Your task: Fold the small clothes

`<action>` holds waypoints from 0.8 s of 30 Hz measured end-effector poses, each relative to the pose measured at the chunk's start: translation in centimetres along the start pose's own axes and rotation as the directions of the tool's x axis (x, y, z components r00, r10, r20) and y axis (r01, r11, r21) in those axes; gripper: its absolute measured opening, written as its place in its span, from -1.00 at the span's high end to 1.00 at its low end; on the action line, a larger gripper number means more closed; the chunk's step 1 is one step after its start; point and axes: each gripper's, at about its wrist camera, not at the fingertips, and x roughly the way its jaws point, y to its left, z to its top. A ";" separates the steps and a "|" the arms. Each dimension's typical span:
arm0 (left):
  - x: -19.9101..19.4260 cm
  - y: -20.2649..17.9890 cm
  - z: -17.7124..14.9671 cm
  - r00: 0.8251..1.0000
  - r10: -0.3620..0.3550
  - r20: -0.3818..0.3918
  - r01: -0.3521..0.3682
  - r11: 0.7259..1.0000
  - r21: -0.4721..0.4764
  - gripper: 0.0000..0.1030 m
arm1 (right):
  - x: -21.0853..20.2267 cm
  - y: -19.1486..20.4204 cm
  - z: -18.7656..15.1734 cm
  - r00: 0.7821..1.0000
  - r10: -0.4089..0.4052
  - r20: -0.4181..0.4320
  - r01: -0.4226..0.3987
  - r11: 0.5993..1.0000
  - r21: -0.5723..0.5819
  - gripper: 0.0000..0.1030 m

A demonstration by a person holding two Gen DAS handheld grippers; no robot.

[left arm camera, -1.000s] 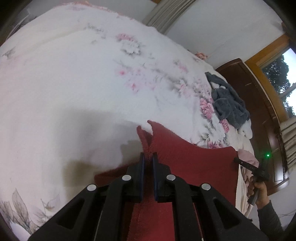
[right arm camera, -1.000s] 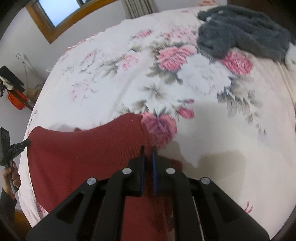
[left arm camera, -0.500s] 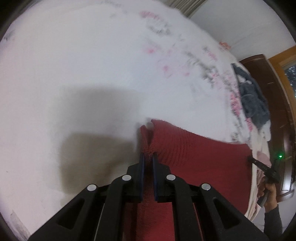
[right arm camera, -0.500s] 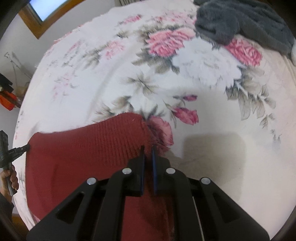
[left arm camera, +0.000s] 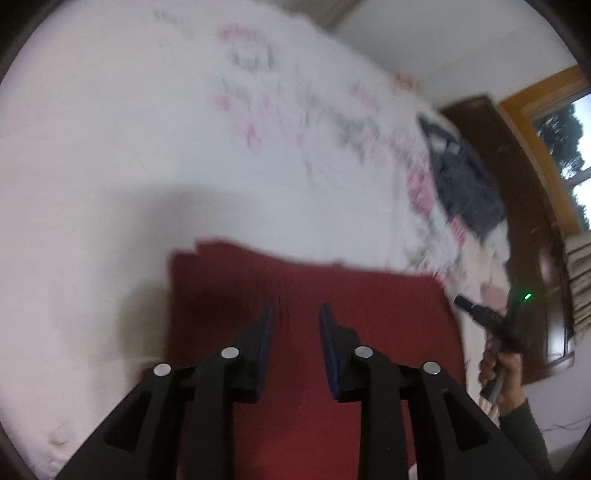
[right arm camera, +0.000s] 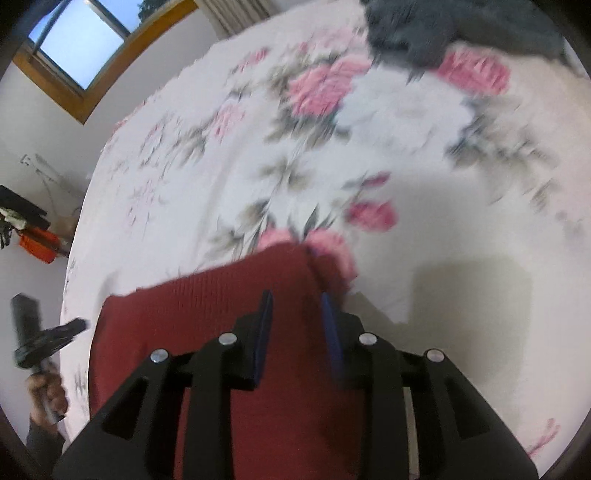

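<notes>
A dark red knitted garment [left arm camera: 314, 295] lies flat on the floral bedspread [left arm camera: 184, 147], its far edge straight across the left wrist view. My left gripper [left arm camera: 295, 314] hangs open just above its left part, nothing between the fingers. In the right wrist view the same red garment [right arm camera: 221, 314] fills the lower left, and my right gripper [right arm camera: 295, 299] stands open over its far right corner. Each view also catches the other gripper at the garment's far side, held in a hand [left arm camera: 498, 369]. Both views are blurred by motion.
A grey fluffy garment [right arm camera: 443, 29] lies in a heap farther up the bed [right arm camera: 406, 166]. A dark wooden headboard [left arm camera: 517, 184] and a window [left arm camera: 565, 147] stand beyond the bed's right side. Red and black gear [right arm camera: 33, 240] sits off the bed's left edge.
Both grippers have opened and let go of the red garment's corners. The garment now lies flat on the bed, and both grippers have drawn back a little over it.
</notes>
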 end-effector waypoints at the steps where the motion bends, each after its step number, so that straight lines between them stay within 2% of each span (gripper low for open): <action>1: 1.4 0.7 0.0 0.999 0.031 -0.039 -0.032 0.999 -0.017 0.54 | 0.7 0.1 0.0 1.000 -0.004 -0.022 0.004 1.000 0.010 0.50; 2: 2.9 2.0 -0.1 0.995 0.068 -0.079 -0.072 0.996 -0.049 0.69 | 1.5 -0.2 -0.1 0.999 -0.016 -0.043 0.017 0.999 0.027 0.56; 3: 3.5 2.7 -0.1 0.992 0.082 -0.095 -0.089 0.994 -0.065 0.96 | 2.3 -0.8 -0.3 0.998 -0.018 -0.064 0.021 0.999 0.046 0.75; 4: 3.7 3.5 -0.2 0.989 0.104 -0.103 -0.112 0.990 -0.083 0.96 | 2.9 -1.6 -0.4 0.996 -0.033 -0.077 0.038 0.997 0.066 0.90; 5: 3.4 4.4 -0.1 0.991 0.094 -0.099 -0.105 0.988 -0.115 0.96 | 2.9 -2.2 -0.4 0.996 -0.034 -0.080 0.041 0.996 0.085 1.00; 7: 1.8 4.6 -0.3 0.991 0.108 -0.076 -0.117 0.984 -0.131 0.96 | 1.9 -2.3 -0.5 0.998 -0.023 -0.066 0.029 0.994 0.103 0.97; 8: 0.5 4.3 -0.5 0.992 0.111 -0.054 -0.117 0.986 -0.116 0.91 | 1.1 -1.8 -0.7 0.998 -0.019 -0.051 0.024 0.995 0.094 0.84; 9: -0.6 3.7 -0.8 0.994 0.100 -0.033 -0.102 0.990 -0.099 0.91 | 0.3 -1.3 -1.1 0.999 -0.004 -0.041 0.007 0.997 0.080 0.80; 10: -1.8 3.0 -1.4 0.998 0.056 -0.012 -0.056 0.995 -0.082 0.90 | -1.0 -0.4 -2.1 0.997 0.066 -0.029 -0.065 0.996 0.062 0.79; 11: -3.2 2.0 -2.6 1.000 -0.023 0.001 0.023 0.998 -0.055 0.86 | -1.8 0.3 -3.1 0.993 0.111 -0.038 -0.110 0.993 0.043 0.77; 13: -4.2 1.3 -4.5 0.996 -0.086 -0.005 0.086 0.996 -0.013 0.83 | -2.6 1.9 -5.9 0.987 0.143 -0.067 -0.145 0.989 -0.022 0.77; 14: -3.6 1.4 -5.9 0.996 -0.083 -0.036 0.083 0.997 -0.003 0.80 | -2.4 2.0 -7.1 0.986 0.140 -0.086 -0.143 0.989 -0.029 0.76; 15: -3.0 1.9 -6.7 0.997 -0.050 -0.056 0.050 0.999 -0.004 0.81 | -1.8 1.8 -8.1 0.986 0.129 -0.108 -0.132 0.991 -0.027 0.89; 16: -1.9 2.9 -7.5 0.997 0.011 -0.081 -0.012 1.000 -0.011 0.88 | -1.0 1.0 -9.1 0.987 0.108 -0.118 -0.111 0.994 -0.017 0.99; 17: -1.3 4.0 -8.0 0.995 0.033 -0.092 -0.036 0.999 -0.033 0.96 | -0.7 0.4 -9.4 0.988 0.109 -0.113 -0.110 0.994 -0.003 1.00; 18: -1.1 5.2 -8.2 0.996 0.029 -0.086 -0.035 0.997 -0.069 0.96 | -0.6 0.1 -9.5 0.986 0.125 -0.112 -0.125 0.992 0.010 1.00; 20: -2.4 5.2 -8.0 0.997 0.052 -0.052 -0.056 0.994 -0.091 0.97 | -1.3 -0.2 -9.2 0.987 0.125 -0.099 -0.118 0.991 0.069 1.00; 21: -3.5 4.4 -8.0 0.998 0.053 -0.027 -0.055 0.995 -0.080 0.92 | -2.4 0.5 -9.3 0.988 0.130 -0.079 -0.124 0.989 0.081 0.84; 22: -4.7 3.7 -8.3 0.999 0.032 -0.009 -0.032 0.997 -0.069 0.92 | -3.1 1.2 -9.6 0.986 0.155 -0.065 -0.150 0.986 0.074 0.82; 24: -7.0 1.5 -9.8 0.995 -0.100 0.007 0.101 0.995 -0.029 0.90 | -4.6 2.8 -10.8 0.975 0.215 -0.061 -0.213 0.976 0.038 0.81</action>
